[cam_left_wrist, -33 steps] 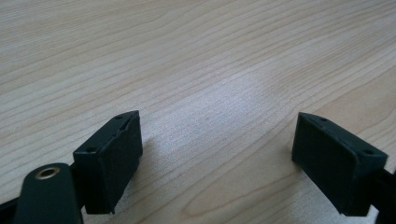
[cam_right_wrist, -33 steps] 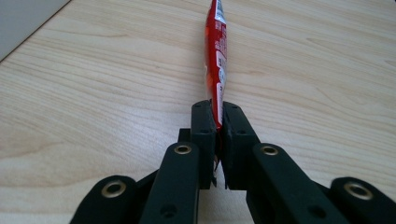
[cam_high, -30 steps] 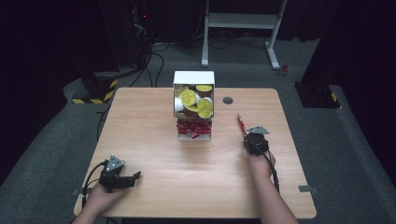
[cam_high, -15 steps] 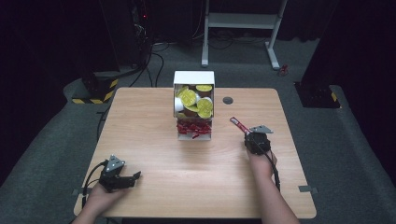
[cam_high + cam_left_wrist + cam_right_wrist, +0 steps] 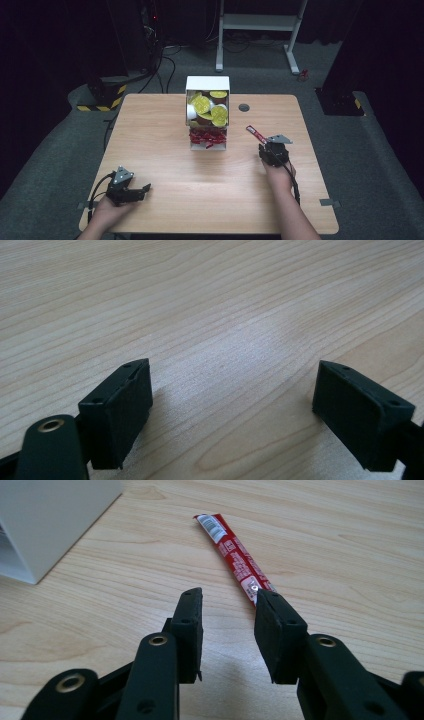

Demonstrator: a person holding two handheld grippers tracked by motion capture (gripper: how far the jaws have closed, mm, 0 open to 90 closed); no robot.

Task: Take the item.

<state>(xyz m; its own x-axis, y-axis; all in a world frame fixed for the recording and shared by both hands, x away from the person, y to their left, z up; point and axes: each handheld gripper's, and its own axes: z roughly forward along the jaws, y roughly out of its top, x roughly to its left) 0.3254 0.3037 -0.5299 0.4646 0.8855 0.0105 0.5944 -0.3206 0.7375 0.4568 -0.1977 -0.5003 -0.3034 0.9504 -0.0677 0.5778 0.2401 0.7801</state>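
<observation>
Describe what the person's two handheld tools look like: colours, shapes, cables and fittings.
Both are black. The left tool and right tool each carry a grey three-cornered plate on top and trail a black cable. The jaws end in flat rectangular black pads, on arms with brass-coloured rivets. No sleeves show on the forearms.

No print can be read: the long red foil sachet (image 5: pixel 235 555) lying just ahead of the right tongs (image 5: pixel 227 630) carries a barcode and small white lettering, too fine to make out.
</observation>
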